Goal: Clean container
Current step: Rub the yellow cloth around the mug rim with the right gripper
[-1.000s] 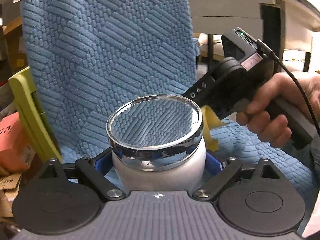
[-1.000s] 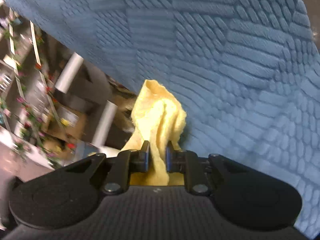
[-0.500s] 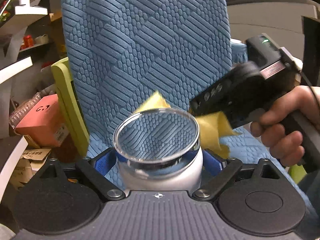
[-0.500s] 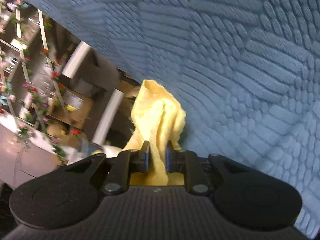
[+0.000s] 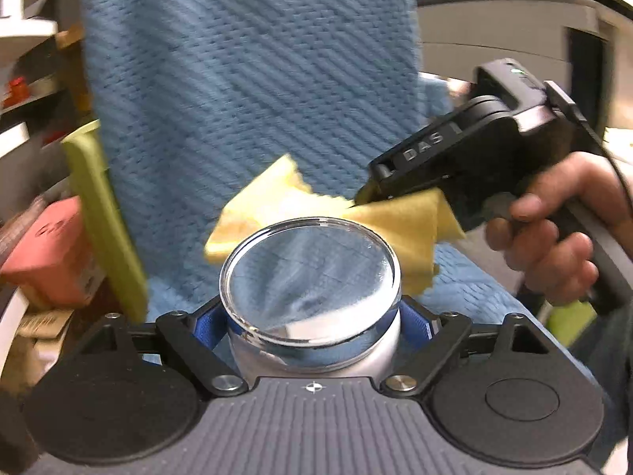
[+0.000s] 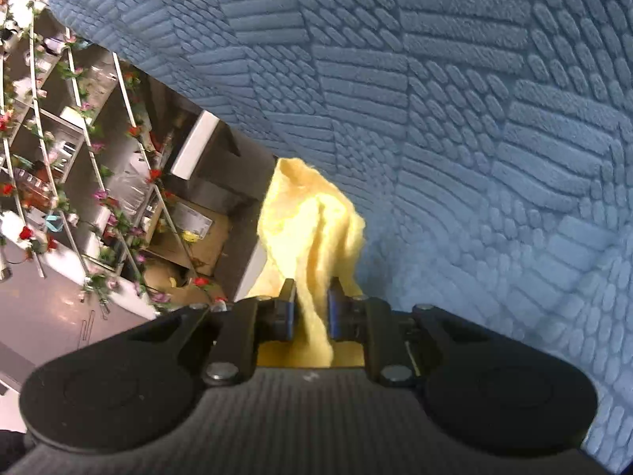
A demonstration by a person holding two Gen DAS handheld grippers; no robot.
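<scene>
My left gripper [image 5: 312,316] is shut on a round white container [image 5: 312,340] with a chrome rim and a clear lid [image 5: 310,269], held upright in front of the camera. My right gripper [image 6: 310,304] is shut on a crumpled yellow cloth [image 6: 308,217]. In the left wrist view the right gripper [image 5: 368,194] comes in from the right, held by a hand [image 5: 554,237], with the yellow cloth [image 5: 399,221] hanging just behind and over the far rim of the container. Whether the cloth touches the lid I cannot tell.
A blue textured chair cover [image 5: 245,79] fills the background, also in the right wrist view [image 6: 455,99]. A green chair edge [image 5: 103,213] and a red box [image 5: 47,253] are at left. Shelves with artificial flowers [image 6: 79,178] are at left of the right wrist view.
The right gripper and yellow cloth have moved left and closer over the container's far rim. The left gripper has shifted, still holding the container.
</scene>
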